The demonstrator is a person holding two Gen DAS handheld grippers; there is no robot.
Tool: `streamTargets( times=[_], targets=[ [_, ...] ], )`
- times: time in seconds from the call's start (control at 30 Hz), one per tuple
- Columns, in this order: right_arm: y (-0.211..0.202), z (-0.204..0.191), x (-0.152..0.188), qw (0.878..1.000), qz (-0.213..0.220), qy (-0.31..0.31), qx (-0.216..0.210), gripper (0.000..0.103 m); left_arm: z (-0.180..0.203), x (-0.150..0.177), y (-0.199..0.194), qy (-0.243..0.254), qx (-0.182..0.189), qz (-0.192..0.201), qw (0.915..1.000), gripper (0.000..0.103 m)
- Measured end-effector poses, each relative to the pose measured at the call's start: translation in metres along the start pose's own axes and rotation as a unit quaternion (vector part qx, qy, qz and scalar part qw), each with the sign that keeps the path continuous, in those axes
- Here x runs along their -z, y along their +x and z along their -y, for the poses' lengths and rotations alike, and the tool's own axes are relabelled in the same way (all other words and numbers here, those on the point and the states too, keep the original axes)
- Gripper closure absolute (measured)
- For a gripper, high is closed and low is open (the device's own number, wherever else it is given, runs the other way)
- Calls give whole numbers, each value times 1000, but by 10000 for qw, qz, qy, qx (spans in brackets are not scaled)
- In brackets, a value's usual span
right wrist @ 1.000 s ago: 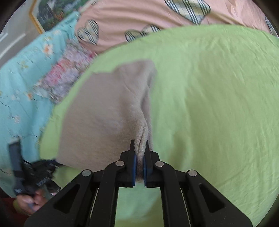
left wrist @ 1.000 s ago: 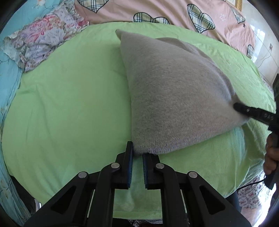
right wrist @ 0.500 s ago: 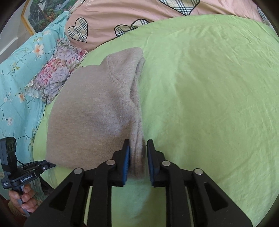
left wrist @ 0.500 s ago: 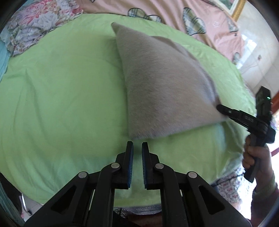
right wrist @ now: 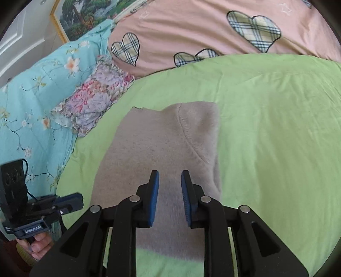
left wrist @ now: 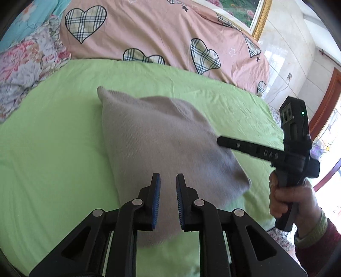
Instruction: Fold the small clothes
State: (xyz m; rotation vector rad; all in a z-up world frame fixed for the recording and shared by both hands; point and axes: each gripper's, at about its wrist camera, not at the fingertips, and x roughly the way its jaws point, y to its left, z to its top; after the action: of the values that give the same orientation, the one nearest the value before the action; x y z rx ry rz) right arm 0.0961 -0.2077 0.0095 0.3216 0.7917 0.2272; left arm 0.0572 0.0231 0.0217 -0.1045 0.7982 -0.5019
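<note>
Green bedsheet (left wrist: 53,149), pink heart-print quilt (left wrist: 159,32), gold-framed painting (right wrist: 85,19), bright doorway at right

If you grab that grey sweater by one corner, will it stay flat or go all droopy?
Probably droopy. The grey sweater is soft fuzzy knit lying limp in folded layers on the green sheet, so the fold would likely fall open. It looks light. The fuzz should grip the pads, so it probably won't slip.

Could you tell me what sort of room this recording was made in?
Most likely a bedroom: a bed spread with a light green sheet, a pink quilt with plaid hearts bunched behind it, and a gold-framed landscape painting on the wall.
</note>
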Motion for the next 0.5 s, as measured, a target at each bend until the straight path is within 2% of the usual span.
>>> streamTargets(
  times=[0.1, 0.13, 0.17, 0.2, 0.27, 0.4, 0.5],
  targets=[
    [19, 3, -7, 9999, -129, -6, 49, 80, -11, -16, 24, -42, 35, -105, 9999, 85],
    [26, 6, -7, 9997, -226, 10, 111, 80, -16, -20, 39, -45, 67, -351, 9993, 85],
    [34, 11, -6, 9993, -329, 50, 197, 80, -21, -20, 56, -71, -3, -648, 9979, 92],
    [40, 16, -6, 9990, -387, 77, 219, 82, -26, -19, 66, -113, -31, -783, 9969, 94],
    [50, 27, -4, 9986, -456, 97, 260, 84, -31, -15, 76, -211, 142, -784, 9966, 96],
    [53, 33, -6, 9987, -407, 217, 194, 86, -28, -15, 76, -95, -22, -734, 9973, 96],
    [45, 29, -6, 9990, -334, 202, 198, 86, -22, -10, 63, -41, -100, -622, 9980, 96]
  ],
)
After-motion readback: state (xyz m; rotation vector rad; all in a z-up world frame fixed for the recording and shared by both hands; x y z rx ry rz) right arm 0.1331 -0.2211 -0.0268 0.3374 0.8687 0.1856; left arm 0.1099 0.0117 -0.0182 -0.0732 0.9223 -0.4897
